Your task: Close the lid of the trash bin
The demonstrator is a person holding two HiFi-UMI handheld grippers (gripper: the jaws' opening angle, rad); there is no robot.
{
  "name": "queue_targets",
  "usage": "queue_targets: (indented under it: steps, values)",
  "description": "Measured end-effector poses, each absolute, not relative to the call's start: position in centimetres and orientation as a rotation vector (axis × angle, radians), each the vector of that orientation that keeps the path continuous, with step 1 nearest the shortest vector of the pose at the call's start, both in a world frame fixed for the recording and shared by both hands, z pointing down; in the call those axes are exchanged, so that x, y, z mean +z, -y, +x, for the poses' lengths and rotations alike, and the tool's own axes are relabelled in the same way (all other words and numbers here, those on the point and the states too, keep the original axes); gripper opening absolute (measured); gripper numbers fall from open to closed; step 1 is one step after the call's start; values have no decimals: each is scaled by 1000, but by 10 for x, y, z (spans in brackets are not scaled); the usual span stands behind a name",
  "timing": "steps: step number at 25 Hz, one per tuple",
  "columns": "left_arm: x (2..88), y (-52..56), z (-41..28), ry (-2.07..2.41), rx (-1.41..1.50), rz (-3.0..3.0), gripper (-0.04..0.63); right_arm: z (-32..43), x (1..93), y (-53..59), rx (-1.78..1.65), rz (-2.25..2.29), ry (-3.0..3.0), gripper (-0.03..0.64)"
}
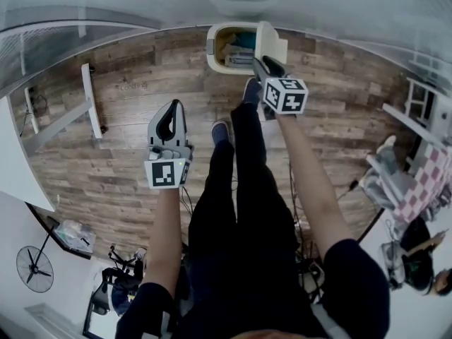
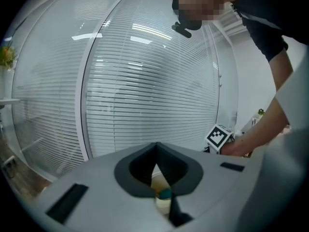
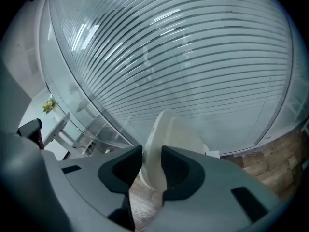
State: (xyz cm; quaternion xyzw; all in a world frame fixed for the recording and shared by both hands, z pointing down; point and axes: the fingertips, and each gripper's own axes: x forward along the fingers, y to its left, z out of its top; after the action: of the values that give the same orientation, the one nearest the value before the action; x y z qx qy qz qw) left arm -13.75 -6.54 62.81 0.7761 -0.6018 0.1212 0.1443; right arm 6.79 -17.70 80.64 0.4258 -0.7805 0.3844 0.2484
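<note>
Two grippers: right gripper [image 3: 152,164] fingers clamp upright lid [image 3: 170,129] of trash bin [image 1: 212,49]; left gripper [image 1: 171,106] fingers together, empty.

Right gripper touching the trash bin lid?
Touching. In the right gripper view the right gripper clamps the raised lid, jaws against both faces, no gap.
</note>
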Motion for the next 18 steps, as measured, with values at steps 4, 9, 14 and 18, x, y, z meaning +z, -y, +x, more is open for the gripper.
queue_targets:
  steps: [4,9,14,18]
  values:
    - [635,60,-142,1748,339,2202,6,47,814,175,1023,1109,2131,121]
    - [642,59,-148,1772,308,2170,6,21,831,173,976,1030,2144,112]
    - [654,55,-158,1792,314,2133,6,-3,853,170,915,938,2139,109]
    - [661,50,-164,1809,294,2101,6,-17,870,168,831,888,2111,109]
